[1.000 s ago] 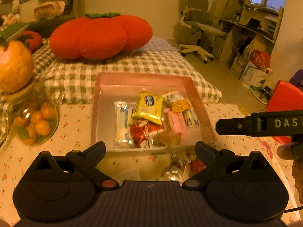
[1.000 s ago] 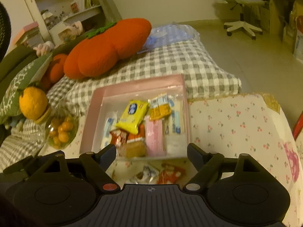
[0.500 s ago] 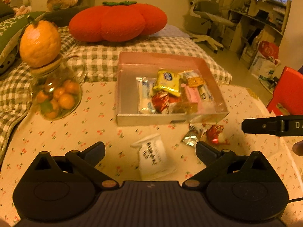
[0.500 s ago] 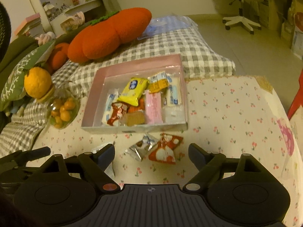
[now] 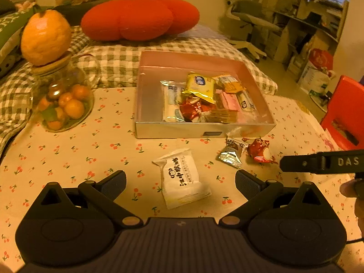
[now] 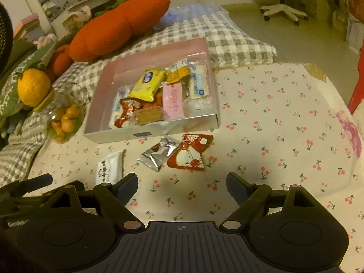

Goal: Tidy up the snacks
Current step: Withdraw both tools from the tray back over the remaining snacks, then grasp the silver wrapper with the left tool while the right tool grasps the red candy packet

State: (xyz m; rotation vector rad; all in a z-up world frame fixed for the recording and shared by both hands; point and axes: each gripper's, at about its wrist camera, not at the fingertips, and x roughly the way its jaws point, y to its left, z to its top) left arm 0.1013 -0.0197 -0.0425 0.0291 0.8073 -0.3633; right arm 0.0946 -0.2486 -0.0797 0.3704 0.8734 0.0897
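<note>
The left gripper (image 5: 180,180) is spread wide and holds nothing. The white snack packet (image 5: 182,177) lies directly between its fingers on the cherry-print tablecloth (image 5: 68,159). The packet's long axis runs roughly along the gripper's forward direction, tilted slightly to the left at the far end, so the fingers face its two long sides. The left gripper is judged the nearer tool for this packet.

The right gripper (image 6: 182,187) is also spread and empty. Bare cloth lies between its fingers. The silver packet (image 6: 158,153) and the red packet (image 6: 190,153) lie just ahead of it, touching each other. The white packet appears to its left, beside the left finger. The right gripper is judged the nearer tool for the silver and red packets.

Beyond all three loose packets stands the pink tray (image 5: 204,133), already holding several snacks, including a yellow packet (image 5: 200,87). Three packets remain outside it. A glass jar of small oranges (image 5: 62,104) stands left of the tray.
</note>
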